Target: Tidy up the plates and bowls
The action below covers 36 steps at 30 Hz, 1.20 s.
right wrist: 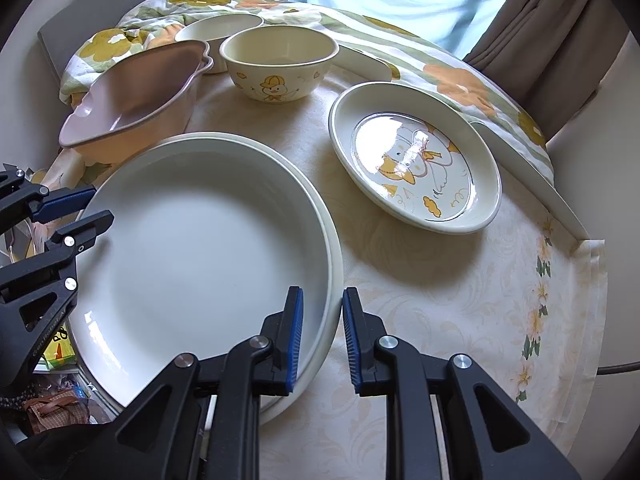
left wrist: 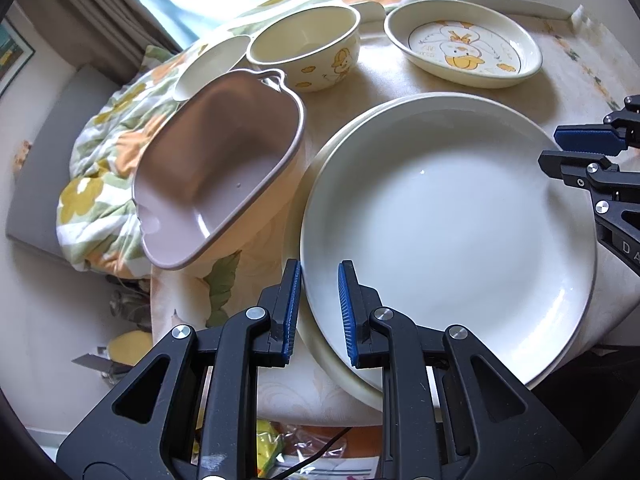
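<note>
Sorting appears to be at an early stage: one stack of two is formed, and the remaining pieces stand singly on the table (right wrist: 460, 300). At far left, the pink dish (left wrist: 208, 168) sits tilted at the table's edge, leaning out over the floral quilt (left wrist: 104, 184); it is empty. Behind it stands a small white bowl (left wrist: 210, 66), partly hidden, its contents not visible. Next to that, the duck bowl (left wrist: 308, 50) stands upright and empty. In the centre, the white plate (left wrist: 448, 232) lies nested in a second, larger plate (right wrist: 335, 264), of which only the rim shows; both are empty. The left gripper (left wrist: 319, 312) is clamped narrow on the near-left rim of the white plate, one pad inside and one outside. The right gripper (right wrist: 322, 340) is likewise closed narrow across the rims on the opposite side. At right, the duck plate (right wrist: 416, 156) lies apart from the stack, empty. A white tray edge (right wrist: 528, 176) runs along the far right. By this judgement, the duck plate, both bowls and the pink dish remain to be grouped.
</note>
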### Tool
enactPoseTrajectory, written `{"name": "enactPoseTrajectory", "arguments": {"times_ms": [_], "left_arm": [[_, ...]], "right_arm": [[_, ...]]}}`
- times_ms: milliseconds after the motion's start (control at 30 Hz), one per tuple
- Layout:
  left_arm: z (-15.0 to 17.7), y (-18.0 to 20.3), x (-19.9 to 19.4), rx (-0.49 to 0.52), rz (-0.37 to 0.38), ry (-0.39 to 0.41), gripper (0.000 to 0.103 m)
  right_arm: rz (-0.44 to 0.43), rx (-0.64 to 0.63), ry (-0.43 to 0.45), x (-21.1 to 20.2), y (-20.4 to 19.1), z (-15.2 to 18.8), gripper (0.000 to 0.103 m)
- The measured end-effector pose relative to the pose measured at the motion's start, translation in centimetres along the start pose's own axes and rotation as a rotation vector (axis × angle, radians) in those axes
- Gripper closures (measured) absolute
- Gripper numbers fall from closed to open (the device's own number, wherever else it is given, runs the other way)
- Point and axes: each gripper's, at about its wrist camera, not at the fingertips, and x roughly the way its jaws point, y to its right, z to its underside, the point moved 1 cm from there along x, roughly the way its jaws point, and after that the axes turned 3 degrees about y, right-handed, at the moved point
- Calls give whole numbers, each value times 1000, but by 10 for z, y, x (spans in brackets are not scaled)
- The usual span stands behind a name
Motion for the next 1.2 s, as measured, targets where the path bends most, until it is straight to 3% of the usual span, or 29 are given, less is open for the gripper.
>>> {"name": "enactPoseTrajectory", "arguments": {"times_ms": [267, 333, 367, 400, 433, 467, 500, 533, 600, 700, 933, 1133, 1200], "left_arm": [[-28, -23, -62, -68, 7, 179, 86], [-37, -29, -75, -93, 26, 223, 85], [-43, -32, -79, -103, 41, 239, 82], [-48, -34, -81, -115, 59, 250, 77], [-53, -34, -83, -123, 74, 256, 56], [-58, -35, -84, -135, 85, 268, 18], [-62, -35, -87, -150, 85, 297, 5], [-66, -36, -93, -165, 83, 342, 0], [-76, -32, -101, -166, 114, 378, 0], [-95, -22, -101, -174, 147, 355, 0], [-135, 9, -61, -278, 259, 220, 0], [-157, 25, 10, -432, 362, 48, 1], [-159, 28, 33, -487, 381, 2, 8]], "right_arm": [[-91, 121, 117, -48, 27, -17, 84], [-123, 175, 153, -62, 39, -17, 62], [-131, 202, 174, -69, 44, -15, 26], [-143, 232, 205, -78, 52, -14, 5], [-157, 251, 223, -85, 58, -13, 5], [-166, 278, 235, -91, 66, -11, 5], [-160, 298, 247, -97, 74, -11, 5], [-146, 317, 264, -103, 83, -10, 5], [-116, 340, 299, -114, 98, -7, 5], [-113, 352, 336, -120, 121, -4, 5], [-112, 289, 257, -90, 181, -33, 5], [-256, 226, 143, -24, 213, -60, 5], [-338, 217, 94, 9, 221, -67, 20]]}}
